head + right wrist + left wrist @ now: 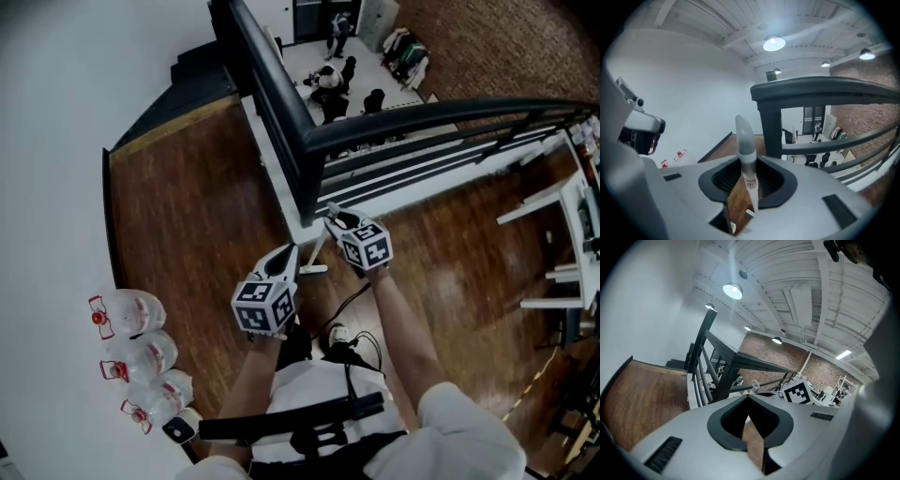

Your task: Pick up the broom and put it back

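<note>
Three clear water jugs [141, 357] stand beside the white wall [56, 141]; a black railing [277, 89] edges the wooden floor [187, 206].

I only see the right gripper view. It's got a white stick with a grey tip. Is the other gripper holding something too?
Observer: No. In its own view the left gripper has nothing between its jaws, only wood floor beyond.
Operator: What are those tiny red things by the wall?
Observer: Red tops on three clear water jugs, lined up along the white wall.
Operator: Where's the left gripper aiming?
Observer: Toward the black railing's corner post, like the right gripper.
</note>
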